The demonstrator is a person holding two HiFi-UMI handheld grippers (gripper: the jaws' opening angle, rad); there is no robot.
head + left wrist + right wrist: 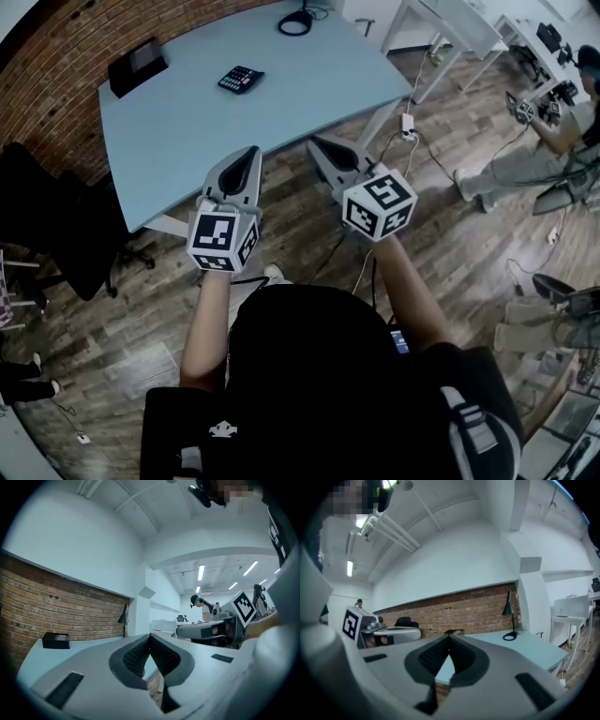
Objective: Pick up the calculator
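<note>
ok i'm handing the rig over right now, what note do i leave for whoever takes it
Left hand-held gripper: jaws together, nothing between them, held level short of the table's near edge.
Right hand-held gripper: jaws together, empty, level, beside the left one.
Calculator: lies flat on the light blue table, toward the far side, right of the black box, untouched.
Done: nothing yet; both grippers are over the floor, pointing toward the table.
Left: reach over the table, open one gripper, close it on the calculator, lift.
</note>
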